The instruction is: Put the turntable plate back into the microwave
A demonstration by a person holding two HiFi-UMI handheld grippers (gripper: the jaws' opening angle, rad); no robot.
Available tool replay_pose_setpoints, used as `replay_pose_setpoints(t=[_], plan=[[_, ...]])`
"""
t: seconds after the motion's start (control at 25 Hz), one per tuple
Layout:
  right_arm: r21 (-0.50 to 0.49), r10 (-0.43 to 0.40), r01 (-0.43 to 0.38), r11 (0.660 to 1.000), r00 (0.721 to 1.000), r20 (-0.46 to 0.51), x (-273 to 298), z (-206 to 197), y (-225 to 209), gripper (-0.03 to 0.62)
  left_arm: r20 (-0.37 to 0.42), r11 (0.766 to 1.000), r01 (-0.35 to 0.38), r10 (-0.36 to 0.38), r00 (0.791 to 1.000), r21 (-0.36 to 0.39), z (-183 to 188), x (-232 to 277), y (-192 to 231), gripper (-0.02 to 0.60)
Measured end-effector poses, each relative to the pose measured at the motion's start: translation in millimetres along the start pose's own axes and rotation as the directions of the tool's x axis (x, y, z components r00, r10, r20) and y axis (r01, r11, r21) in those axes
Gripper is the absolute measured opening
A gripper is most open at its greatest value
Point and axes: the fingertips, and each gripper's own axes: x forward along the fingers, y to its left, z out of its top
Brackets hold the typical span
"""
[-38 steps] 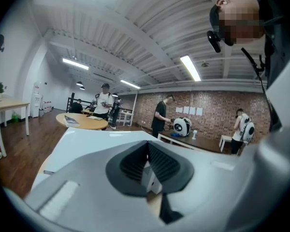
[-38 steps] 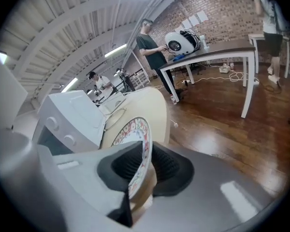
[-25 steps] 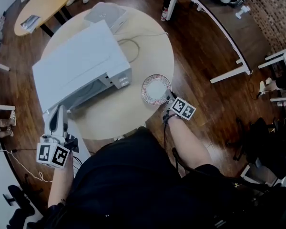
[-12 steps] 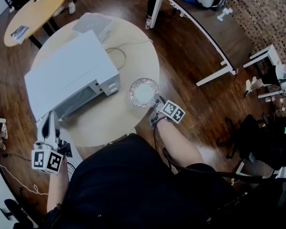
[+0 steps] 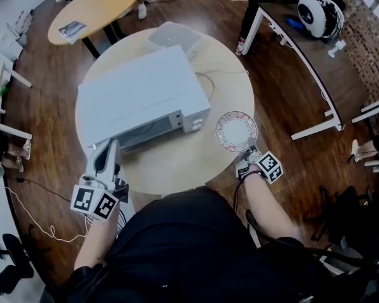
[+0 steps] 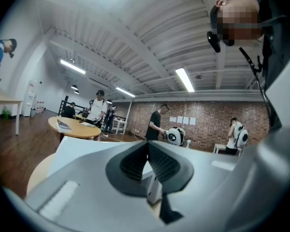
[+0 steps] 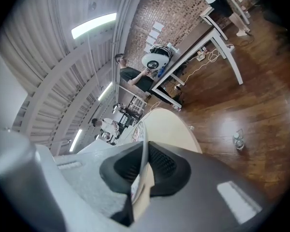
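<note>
Right tongs (image 5: 249, 146) (image 7: 145, 146) pinch the near rim of the turntable plate (image 5: 235, 130) (image 7: 142, 129). In the right gripper view we see the plate edge-on, clamped between the two black pads. The plate has a white middle and a pinkish patterned rim. It sits at the right edge of the round counter (image 5: 177, 163), just beside the microwave's (image 5: 139, 93) button end but apart from it, so it is outside the oven. From above we can't tell whether the plate rests on the counter or is held clear of it.

Left tongs (image 5: 107, 150) (image 6: 147, 146) are pressed together with nothing in them. They are held at the microwave's front left corner, at the counter's near-left edge, and we can't tell if they touch it. The white microwave lies across the middle of the counter with its dark window towards us. A flat grey slab (image 5: 174, 35) lies on the counter behind it, with a thin cable (image 5: 205, 81) beside it. There are people in the background by the brick wall.
</note>
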Motion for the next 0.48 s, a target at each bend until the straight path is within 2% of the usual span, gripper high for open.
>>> replay_pose_setpoints(t=[0.48], plan=[[0.065,0.038,-0.043,0.997,0.997,0.066,-11,17,16,0.018,0.038,1.000,-0.001,0.001,0.999,-0.013,2,-9,2,0.003]])
